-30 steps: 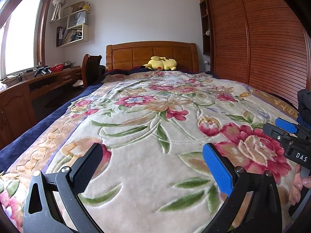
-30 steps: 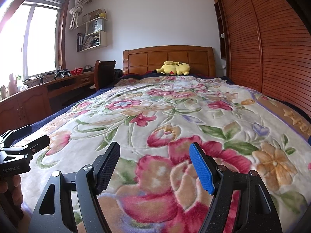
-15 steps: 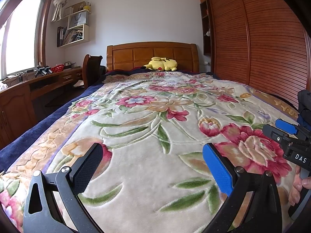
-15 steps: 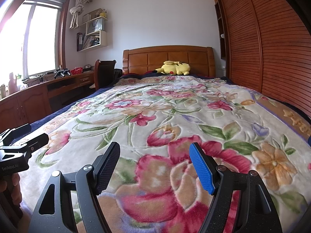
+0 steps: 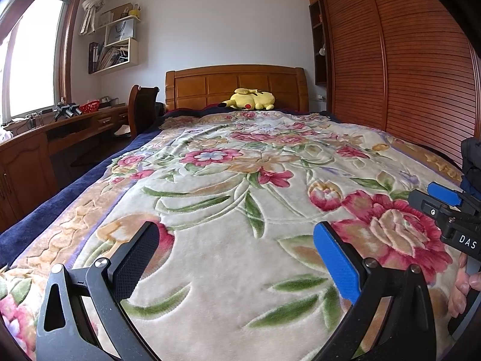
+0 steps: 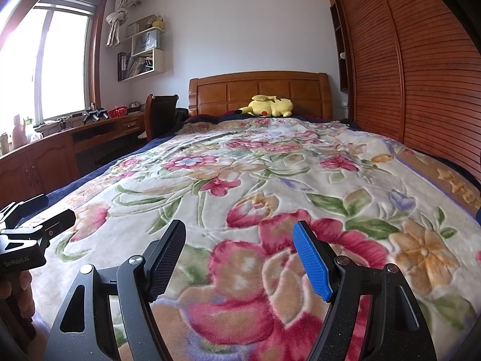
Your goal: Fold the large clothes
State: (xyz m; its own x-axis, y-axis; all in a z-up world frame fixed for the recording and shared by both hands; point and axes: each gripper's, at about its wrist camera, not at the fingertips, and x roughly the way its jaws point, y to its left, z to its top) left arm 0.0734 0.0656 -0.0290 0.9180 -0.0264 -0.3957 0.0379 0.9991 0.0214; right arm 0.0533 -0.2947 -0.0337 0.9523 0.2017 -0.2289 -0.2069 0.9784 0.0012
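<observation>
A large floral blanket [image 5: 240, 180] lies spread flat over the bed; it also fills the right wrist view [image 6: 270, 180]. My left gripper [image 5: 234, 240] is open and empty, held just above the blanket's near end. My right gripper [image 6: 240, 240] is open and empty, also above the near end. The right gripper also shows at the right edge of the left wrist view [image 5: 451, 210], and the left gripper shows at the left edge of the right wrist view [image 6: 33, 222]. A dark garment [image 5: 472, 162] shows partly at the right edge.
A yellow plush toy [image 5: 249, 99] lies by the wooden headboard [image 5: 234, 84]. A wooden desk [image 5: 45, 138] and chair [image 5: 141, 108] stand left of the bed. A slatted wardrobe [image 5: 405, 69] runs along the right. Wall shelves [image 5: 117, 45] hang at the back left.
</observation>
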